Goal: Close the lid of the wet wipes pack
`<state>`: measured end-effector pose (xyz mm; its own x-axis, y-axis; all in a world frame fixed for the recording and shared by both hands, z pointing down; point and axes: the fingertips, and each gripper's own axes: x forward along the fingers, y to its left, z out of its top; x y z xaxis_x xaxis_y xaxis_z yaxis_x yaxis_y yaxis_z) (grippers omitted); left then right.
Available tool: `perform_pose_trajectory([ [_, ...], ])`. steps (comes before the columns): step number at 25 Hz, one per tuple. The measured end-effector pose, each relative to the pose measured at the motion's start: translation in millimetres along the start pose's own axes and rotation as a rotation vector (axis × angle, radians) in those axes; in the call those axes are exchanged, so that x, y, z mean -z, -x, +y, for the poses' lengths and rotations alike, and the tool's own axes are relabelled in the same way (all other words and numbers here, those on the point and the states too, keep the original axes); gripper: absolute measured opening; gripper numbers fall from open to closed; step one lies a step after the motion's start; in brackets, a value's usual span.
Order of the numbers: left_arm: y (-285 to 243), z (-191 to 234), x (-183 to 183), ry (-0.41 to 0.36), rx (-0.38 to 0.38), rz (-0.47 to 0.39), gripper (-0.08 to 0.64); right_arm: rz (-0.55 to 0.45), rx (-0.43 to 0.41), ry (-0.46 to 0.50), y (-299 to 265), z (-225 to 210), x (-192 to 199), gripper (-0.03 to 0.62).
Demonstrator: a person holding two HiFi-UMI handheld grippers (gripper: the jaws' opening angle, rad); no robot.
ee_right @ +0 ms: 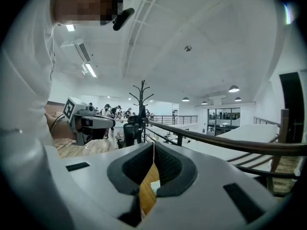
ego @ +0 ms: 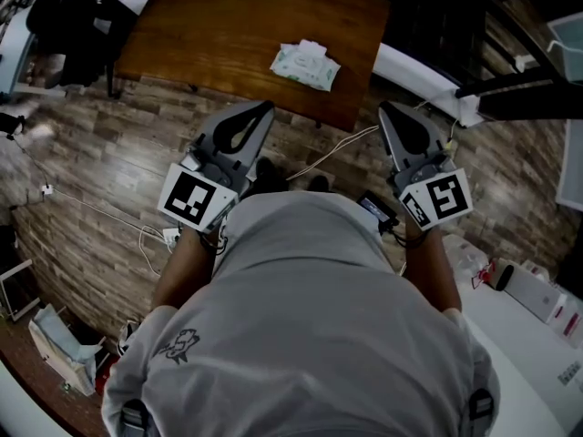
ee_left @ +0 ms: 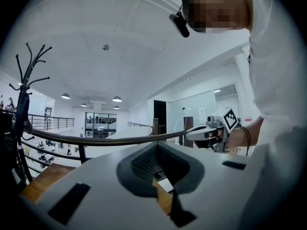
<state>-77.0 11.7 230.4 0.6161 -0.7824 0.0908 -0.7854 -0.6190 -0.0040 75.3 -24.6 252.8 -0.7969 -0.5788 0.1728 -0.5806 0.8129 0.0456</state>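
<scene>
Wood-plank floor [ego: 109,153], brown wooden table [ego: 228,25]; coat rack [ee_left: 21,104], dark railing [ee_left: 96,142]; white ceiling [ee_left: 120,32] w/ round lamps [ee_left: 116,99] lit.

The person holds both forearms out in front of the torso, one tool in each hand. The left hand-held gripper [ego: 265,107] points forward and about level. Its jaws are closed tip to tip, with nothing between them. The right hand-held gripper [ego: 383,107] points forward and tips slightly downward, its jaws likewise together and empty. The two sit side by side, well apart, each with its marker cube just ahead of the wrist. The left forearm [ego: 182,267] and right forearm [ego: 437,267] are bare.
</scene>
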Motion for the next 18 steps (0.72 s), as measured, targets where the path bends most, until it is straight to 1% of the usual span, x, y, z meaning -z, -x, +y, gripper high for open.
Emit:
perform_pose_trajectory([
  [10, 32, 82, -8, -0.023, 0.046, 0.002, 0.012, -0.005, 0.067, -0.008, -64, 24, -24, 0.035],
  [14, 40, 101, -7, -0.026, 0.076, 0.002, 0.013, 0.001, 0.098, -0.013, -79, 33, -28, 0.035],
  [18, 41, 115, -2, -0.012, 0.100, 0.008, 0.012, 0.017, 0.124, -0.029, -87, 39, -25, 0.035],
])
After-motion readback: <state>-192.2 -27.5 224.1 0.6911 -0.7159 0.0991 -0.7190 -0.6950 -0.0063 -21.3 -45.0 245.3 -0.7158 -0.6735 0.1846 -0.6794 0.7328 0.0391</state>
